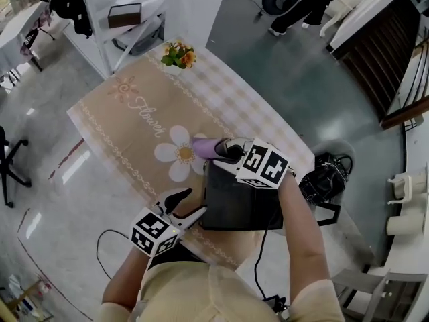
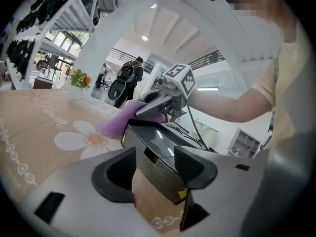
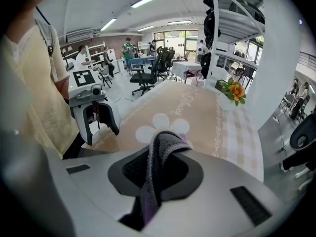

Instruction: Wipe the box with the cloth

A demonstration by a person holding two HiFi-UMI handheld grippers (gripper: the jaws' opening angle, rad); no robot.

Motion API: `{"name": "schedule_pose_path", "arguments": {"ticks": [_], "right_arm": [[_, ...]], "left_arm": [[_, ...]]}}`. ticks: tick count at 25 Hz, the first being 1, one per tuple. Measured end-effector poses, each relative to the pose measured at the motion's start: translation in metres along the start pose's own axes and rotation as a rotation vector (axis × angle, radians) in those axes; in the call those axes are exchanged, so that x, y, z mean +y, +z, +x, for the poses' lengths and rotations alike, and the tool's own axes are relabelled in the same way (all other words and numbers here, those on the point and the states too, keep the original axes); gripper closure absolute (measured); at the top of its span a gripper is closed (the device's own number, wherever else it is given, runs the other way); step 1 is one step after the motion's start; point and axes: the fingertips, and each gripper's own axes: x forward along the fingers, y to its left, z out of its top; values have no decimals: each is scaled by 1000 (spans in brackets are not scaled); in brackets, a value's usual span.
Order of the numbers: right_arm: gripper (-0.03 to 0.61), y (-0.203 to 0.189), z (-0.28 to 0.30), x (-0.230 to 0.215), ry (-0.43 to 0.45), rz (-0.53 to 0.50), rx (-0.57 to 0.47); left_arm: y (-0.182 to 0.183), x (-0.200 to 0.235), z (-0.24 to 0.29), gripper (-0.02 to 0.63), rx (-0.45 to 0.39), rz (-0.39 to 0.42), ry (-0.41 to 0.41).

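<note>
Now the soft purple cloth is pinched tight in the right tongs at the far edge of the shiny black box on the counter, the left tongs are spread wide round its near corner, and a sweep across its flat top seems needed next.

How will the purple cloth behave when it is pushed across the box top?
Probably floppy: the cloth folds and droops where the right gripper pinches it. Likely light, since that pinch carries it. Pushed along the box, it may bunch up rather than slide flat, as its free end looks crumpled.
</note>
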Motion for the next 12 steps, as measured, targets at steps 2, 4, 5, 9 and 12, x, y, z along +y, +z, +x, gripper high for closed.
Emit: {"name": "schedule_pose_path", "arguments": {"ticks": [2, 4, 5, 9, 12], "right_arm": [[523, 4, 1, 1, -7, -26, -11], [523, 8, 2, 1, -16, -46, -21], [523, 10, 2, 2, -21, -55, -26], [523, 21, 0, 4, -45, -93, -63], [523, 29, -3, 5, -64, -115, -82]], "left_arm": [[1, 2, -5, 368, -10, -2, 24], [2, 3, -10, 368, -21, -7, 49], [2, 3, -13, 368, -26, -10, 62], [2, 6, -28, 368, -46, -21, 115], [3, 8, -36, 368, -60, -21, 150]]}}
